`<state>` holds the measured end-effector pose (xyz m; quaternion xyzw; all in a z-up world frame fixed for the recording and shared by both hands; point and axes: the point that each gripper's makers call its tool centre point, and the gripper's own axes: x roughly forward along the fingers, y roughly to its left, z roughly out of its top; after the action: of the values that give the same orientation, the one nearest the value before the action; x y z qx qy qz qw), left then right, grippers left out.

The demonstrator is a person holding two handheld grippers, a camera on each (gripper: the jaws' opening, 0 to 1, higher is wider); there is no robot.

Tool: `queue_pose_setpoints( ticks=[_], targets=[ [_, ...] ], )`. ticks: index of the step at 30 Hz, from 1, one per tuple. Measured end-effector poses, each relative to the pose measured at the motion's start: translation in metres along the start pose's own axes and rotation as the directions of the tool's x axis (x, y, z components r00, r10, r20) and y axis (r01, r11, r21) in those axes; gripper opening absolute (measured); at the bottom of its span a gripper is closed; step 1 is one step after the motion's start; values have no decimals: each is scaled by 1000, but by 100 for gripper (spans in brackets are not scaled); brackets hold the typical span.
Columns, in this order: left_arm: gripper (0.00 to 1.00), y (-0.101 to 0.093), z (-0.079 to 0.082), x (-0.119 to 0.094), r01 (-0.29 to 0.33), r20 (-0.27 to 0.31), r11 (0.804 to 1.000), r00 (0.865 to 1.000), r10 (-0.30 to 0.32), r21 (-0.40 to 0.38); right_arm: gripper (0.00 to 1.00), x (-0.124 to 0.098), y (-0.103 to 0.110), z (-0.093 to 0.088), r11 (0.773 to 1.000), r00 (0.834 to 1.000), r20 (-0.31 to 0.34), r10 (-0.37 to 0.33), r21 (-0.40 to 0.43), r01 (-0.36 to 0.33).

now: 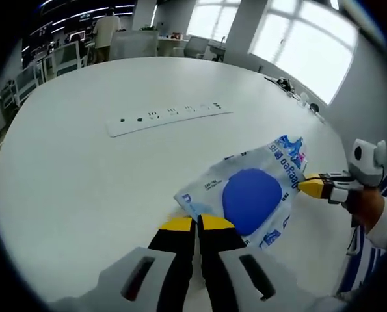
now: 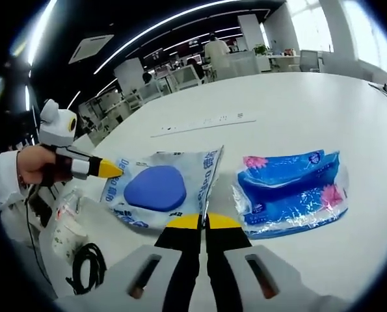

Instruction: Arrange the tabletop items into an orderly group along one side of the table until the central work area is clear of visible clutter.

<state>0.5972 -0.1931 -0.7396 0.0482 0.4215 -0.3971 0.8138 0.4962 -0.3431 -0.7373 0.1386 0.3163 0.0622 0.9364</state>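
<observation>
A: Where's the pouch (image 1: 248,195) w/ the blue pad?
B: Mid-table, near side of the power strip (image 1: 169,118). Left gripper (image 1: 196,224) and right gripper (image 2: 203,221) each pinch an end, so it'll lift flat.
A: Other pack (image 2: 291,190)?
B: Just beside it, untouched.

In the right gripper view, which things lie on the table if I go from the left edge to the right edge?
Black cable → small clear packet → left gripper → bag with the blue oval → blue tissue pack.
</observation>
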Motion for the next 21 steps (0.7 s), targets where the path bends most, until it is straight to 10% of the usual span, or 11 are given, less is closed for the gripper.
queue_pose_setpoints(
  ticks=[21],
  targets=[
    [0, 4, 1, 12, 7, -2, 1000, 1000, -7, -18, 0, 8, -7, -4, 999, 1000, 3, -14, 28, 14]
  ],
)
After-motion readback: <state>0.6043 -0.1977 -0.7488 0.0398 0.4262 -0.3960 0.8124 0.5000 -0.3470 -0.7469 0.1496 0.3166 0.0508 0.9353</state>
